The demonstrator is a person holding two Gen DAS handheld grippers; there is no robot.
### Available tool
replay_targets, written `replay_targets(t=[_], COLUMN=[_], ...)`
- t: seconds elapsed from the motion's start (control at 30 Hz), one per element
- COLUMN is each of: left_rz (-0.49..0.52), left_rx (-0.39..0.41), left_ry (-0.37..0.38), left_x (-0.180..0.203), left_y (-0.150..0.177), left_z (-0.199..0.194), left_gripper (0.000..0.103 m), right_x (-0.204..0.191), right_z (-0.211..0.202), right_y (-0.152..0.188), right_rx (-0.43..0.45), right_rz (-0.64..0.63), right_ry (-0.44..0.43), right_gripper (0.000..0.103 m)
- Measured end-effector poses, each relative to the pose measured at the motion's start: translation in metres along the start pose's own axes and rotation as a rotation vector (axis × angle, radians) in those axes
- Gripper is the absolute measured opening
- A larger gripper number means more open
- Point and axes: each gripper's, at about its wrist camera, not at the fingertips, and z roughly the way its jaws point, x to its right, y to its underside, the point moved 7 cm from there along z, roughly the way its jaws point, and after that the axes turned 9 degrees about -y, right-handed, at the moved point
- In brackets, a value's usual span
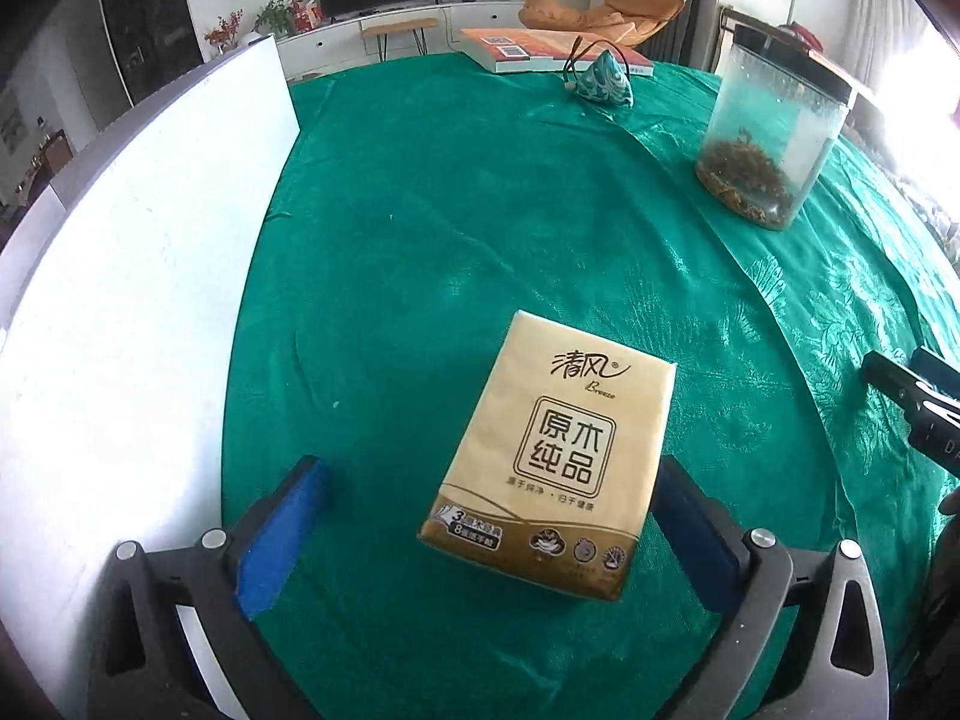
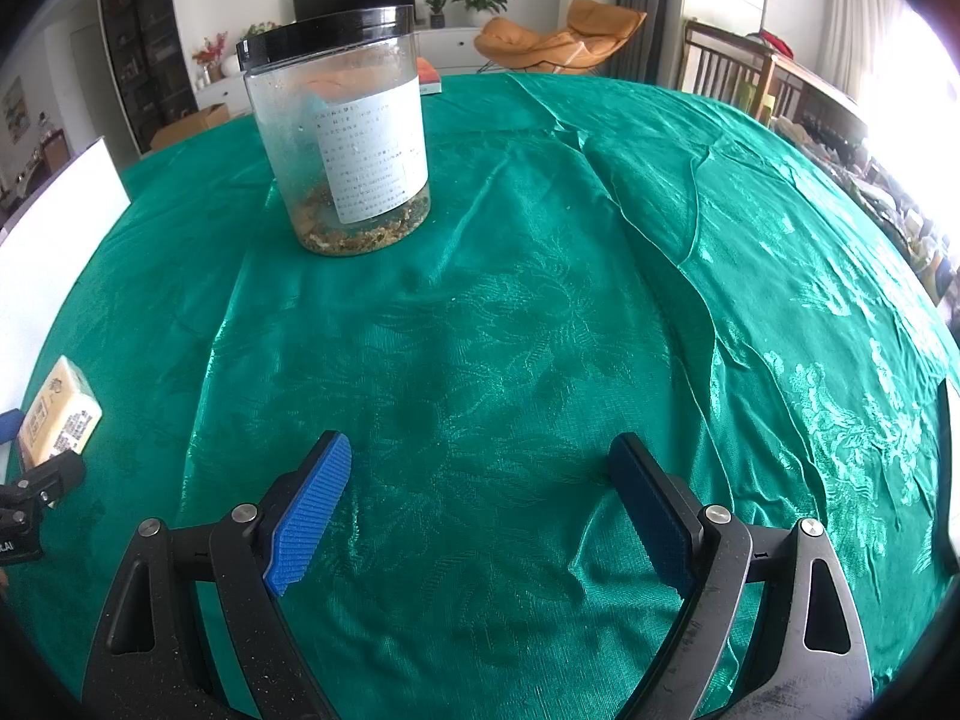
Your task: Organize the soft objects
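A golden tissue pack (image 1: 552, 456) with dark printed characters lies on the green tablecloth (image 1: 420, 210), and shows again at the left edge of the right wrist view (image 2: 57, 414). My left gripper (image 1: 489, 463) is open wide around it. The pack sits close to the right blue pad (image 1: 690, 534), with a clear gap to the left pad (image 1: 282, 534). A teal patterned pouch (image 1: 603, 81) with a cord sits at the far side of the table. My right gripper (image 2: 480, 447) is open over bare cloth with nothing between its pads.
A large white board (image 1: 138, 300) lies along the left. A clear jar (image 2: 342, 138) with a black lid and dried bits inside stands toward the back. An orange flat box (image 1: 540, 48) lies at the far edge. The cloth (image 2: 600, 240) is wrinkled.
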Motion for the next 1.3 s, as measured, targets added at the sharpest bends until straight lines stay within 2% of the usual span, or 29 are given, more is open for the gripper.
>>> replay_targets(t=[0.13, 1.3], left_rz=[0.011, 0.011], left_rx=[0.074, 0.077], left_ry=[0.013, 0.015], left_x=[0.0000, -0.0011], left_y=[-0.0032, -0.0072], left_z=[-0.0014, 0.0006], left_gripper=[0.103, 0.103], right_x=[-0.0002, 0.0006], right_z=[0.0000, 0.0000], right_y=[0.0002, -0.0002], right_rx=[0.000, 0.000], right_rz=[0.000, 0.000], right_ry=[0.000, 0.000], right_gripper=[0.090, 0.090])
